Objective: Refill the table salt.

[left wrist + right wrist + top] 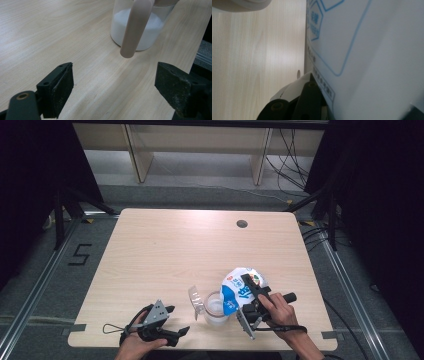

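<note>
right gripper (248, 296) has its jaws clamped on the bag (240, 285), a soft white and blue pouch held just above and beside the jug (216, 309) near the front edge of the table (165, 250). the bag's long axis runs up and away from the jug, and its low end dips toward the jug's mouth, so i'd say it's mid-pour. the jug has white powder in the bottom.

my guess is the bag is floppy and a bit slick, with its weight shifting as it empties, so grip it on the flat side wall near the upper end, not the loose mouth. the jug looks stiff and light, so it could tip; its handle (136, 26) is the obvious hold.

left gripper (172, 322) rests near the front edge, left of the jug, jaws wide open with nothing in them, pointed at that handle.
</note>
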`<state>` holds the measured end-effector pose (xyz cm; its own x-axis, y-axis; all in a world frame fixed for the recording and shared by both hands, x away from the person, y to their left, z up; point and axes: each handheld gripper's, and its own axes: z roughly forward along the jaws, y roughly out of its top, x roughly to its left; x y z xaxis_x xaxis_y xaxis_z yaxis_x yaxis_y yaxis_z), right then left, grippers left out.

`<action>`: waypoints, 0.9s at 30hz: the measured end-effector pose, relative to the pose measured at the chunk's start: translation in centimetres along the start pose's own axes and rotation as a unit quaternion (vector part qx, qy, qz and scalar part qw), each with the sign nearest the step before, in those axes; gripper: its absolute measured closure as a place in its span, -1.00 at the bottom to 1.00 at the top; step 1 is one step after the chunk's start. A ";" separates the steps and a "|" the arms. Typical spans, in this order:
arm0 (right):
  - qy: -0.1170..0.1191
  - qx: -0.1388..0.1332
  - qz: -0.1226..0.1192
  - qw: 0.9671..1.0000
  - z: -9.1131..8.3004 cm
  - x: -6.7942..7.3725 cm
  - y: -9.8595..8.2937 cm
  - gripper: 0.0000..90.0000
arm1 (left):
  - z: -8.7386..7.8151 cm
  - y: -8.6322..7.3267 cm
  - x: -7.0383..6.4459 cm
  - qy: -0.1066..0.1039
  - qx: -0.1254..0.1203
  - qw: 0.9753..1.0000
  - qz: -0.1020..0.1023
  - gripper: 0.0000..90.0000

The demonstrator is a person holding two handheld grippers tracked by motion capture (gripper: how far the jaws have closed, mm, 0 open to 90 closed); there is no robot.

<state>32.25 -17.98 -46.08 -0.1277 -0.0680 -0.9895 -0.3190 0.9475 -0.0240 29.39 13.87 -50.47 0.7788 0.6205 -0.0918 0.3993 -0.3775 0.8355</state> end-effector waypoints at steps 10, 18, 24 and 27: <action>0.019 -0.010 0.044 0.999 0.1 -0.9 -0.7 0.93 | 0.0 0.0 0.0 0.001 -0.002 1.000 -0.001 -0.66; 0.054 -0.030 0.186 0.981 0.4 -0.5 -0.9 0.94 | 0.0 0.0 0.0 0.001 -0.001 1.000 0.000 -0.66; 0.068 -0.040 0.208 0.975 0.7 -0.9 -1.5 0.95 | 0.0 -0.1 -0.1 0.000 -0.001 1.000 -0.012 -0.66; 0.067 -0.036 0.236 0.969 0.6 -1.2 -1.8 0.95 | 0.0 0.0 -0.1 0.001 -0.001 1.000 -0.011 -0.66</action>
<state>33.57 -19.44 -44.97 -0.3949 0.3231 -0.8600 -0.2590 0.8590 0.4416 29.29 13.81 -50.50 0.7685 0.6304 -0.1095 0.4157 -0.3619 0.8344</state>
